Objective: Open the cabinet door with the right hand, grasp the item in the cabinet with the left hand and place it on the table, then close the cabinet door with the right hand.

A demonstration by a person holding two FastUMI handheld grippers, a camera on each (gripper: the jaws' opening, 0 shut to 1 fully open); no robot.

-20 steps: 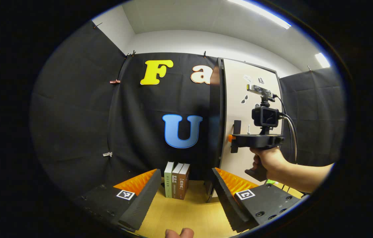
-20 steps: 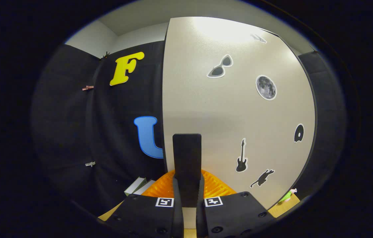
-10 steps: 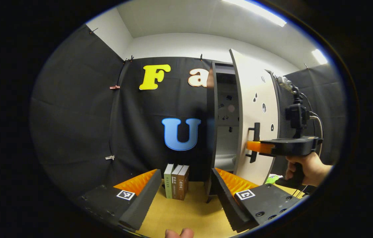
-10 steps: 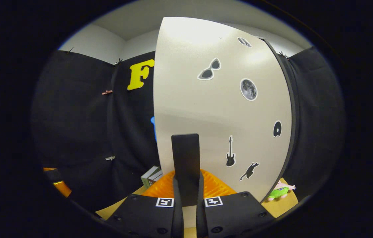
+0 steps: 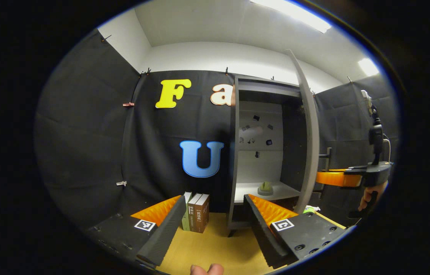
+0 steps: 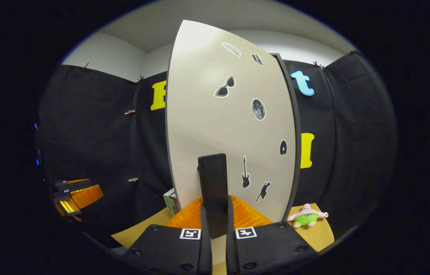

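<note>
The cabinet (image 5: 262,86) stands open, and its pale door (image 5: 308,152) is seen edge-on, swung out to the right. A small greenish item (image 5: 265,188) sits on the white shelf inside. My left gripper (image 5: 213,223) is open above the wooden table (image 5: 215,244), a short way in front of the cabinet, holding nothing. In the right gripper view the stickered door (image 6: 230,126) is close ahead. My right gripper (image 6: 215,225) is shut on the door's black handle (image 6: 213,183). The right gripper (image 5: 325,178) also appears at the door's outer face, held by a hand (image 5: 369,193).
Three books (image 5: 195,212) stand upright on the table just left of the cabinet. A pink and green plush toy (image 6: 306,217) lies on the table to the right of the door. The left gripper (image 6: 75,194) appears at the far left.
The right gripper has pulled the door from shut to wide open, swinging it to the right. The cabinet's inside and the item on its shelf have come into sight. The left gripper has barely moved.
</note>
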